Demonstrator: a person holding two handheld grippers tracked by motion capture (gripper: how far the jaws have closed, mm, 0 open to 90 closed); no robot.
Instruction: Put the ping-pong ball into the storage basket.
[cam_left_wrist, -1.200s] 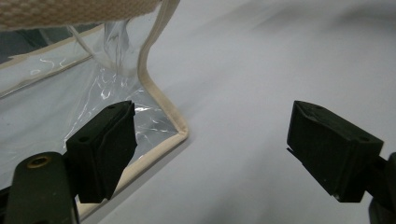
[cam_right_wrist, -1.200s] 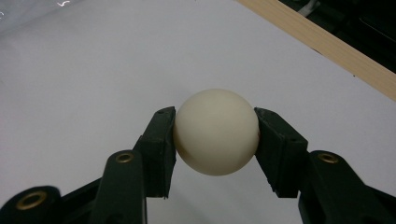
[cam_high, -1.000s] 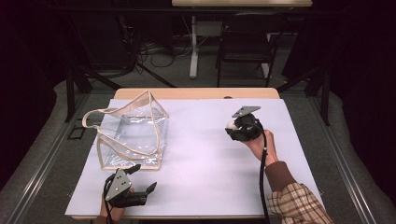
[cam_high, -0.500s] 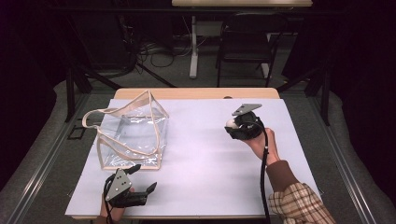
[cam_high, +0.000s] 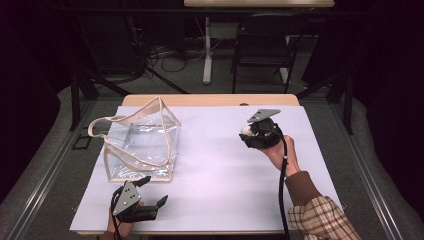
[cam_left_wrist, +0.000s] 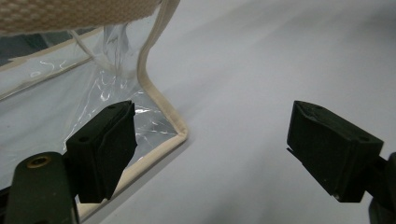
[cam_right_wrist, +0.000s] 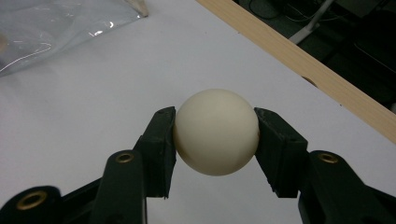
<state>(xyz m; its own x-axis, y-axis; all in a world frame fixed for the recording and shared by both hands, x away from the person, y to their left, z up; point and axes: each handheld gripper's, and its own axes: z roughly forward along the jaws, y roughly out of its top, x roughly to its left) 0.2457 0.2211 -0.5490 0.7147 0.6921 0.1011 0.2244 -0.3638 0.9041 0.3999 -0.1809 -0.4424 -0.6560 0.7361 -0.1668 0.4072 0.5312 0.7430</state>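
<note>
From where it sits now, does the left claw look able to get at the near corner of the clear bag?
Probably yes. The left claw is open, and the clear bag lies just ahead with its trimmed corner beside one jaw. Only bare table cover lies between them.

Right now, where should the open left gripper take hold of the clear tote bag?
Probably the beige-trimmed rim at the clear tote bag's near corner, approached from the person's side. The left gripper already sits open beside that corner, and the stitched trim looks firmer than the slippery clear film.
</note>
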